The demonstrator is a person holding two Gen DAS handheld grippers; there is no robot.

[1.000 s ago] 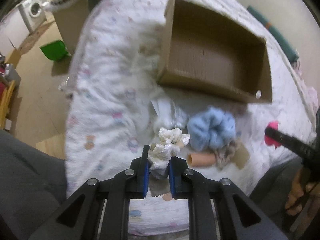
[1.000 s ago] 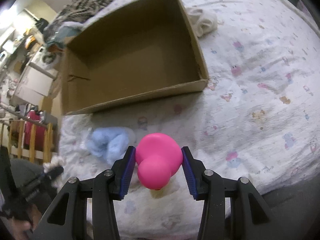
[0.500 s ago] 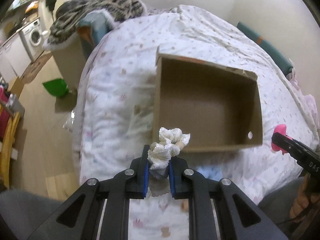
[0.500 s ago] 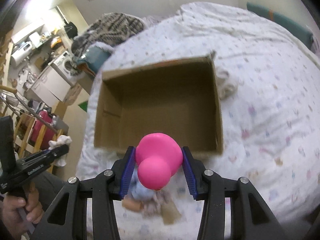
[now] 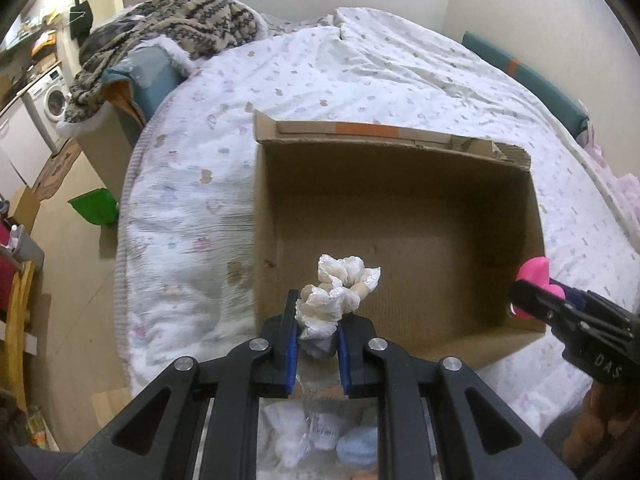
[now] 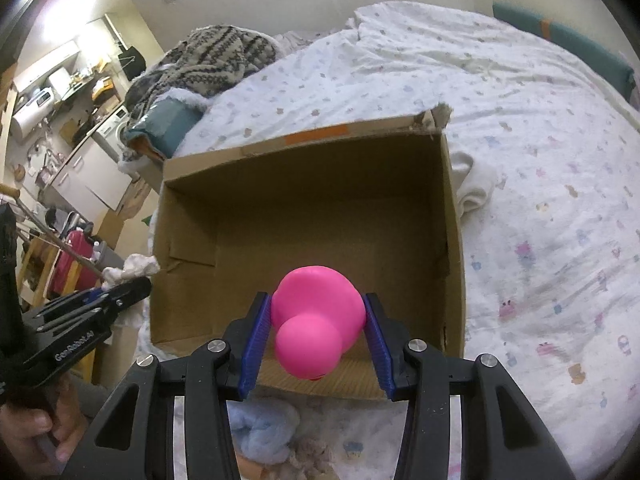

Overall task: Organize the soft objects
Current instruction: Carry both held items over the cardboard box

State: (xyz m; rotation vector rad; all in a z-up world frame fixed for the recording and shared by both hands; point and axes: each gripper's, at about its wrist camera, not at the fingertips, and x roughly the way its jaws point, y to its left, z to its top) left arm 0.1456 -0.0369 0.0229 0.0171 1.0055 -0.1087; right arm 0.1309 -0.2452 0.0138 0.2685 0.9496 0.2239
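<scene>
An open, empty cardboard box (image 5: 400, 216) (image 6: 312, 216) sits on the bed. My left gripper (image 5: 316, 332) is shut on a white lacy scrunchie (image 5: 340, 292) and holds it over the box's near left edge. My right gripper (image 6: 316, 340) is shut on a pink soft toy (image 6: 316, 316) and holds it over the box's near edge. The right gripper shows in the left wrist view (image 5: 532, 300) at the box's right wall, and the left gripper shows in the right wrist view (image 6: 132, 284). A light blue scrunchie (image 6: 264, 428) (image 5: 358, 446) lies on the bed before the box.
The bed has a white patterned cover (image 5: 360, 60). A white sock (image 6: 474, 188) lies right of the box. A patterned blanket (image 5: 168, 32) is piled on a bin beyond the bed's left side. A green dustpan (image 5: 94, 206) lies on the floor.
Both grippers have lifted from the bed and moved forward to the box, each still holding its object. The blue scrunchie and other items stayed behind on the bed.
</scene>
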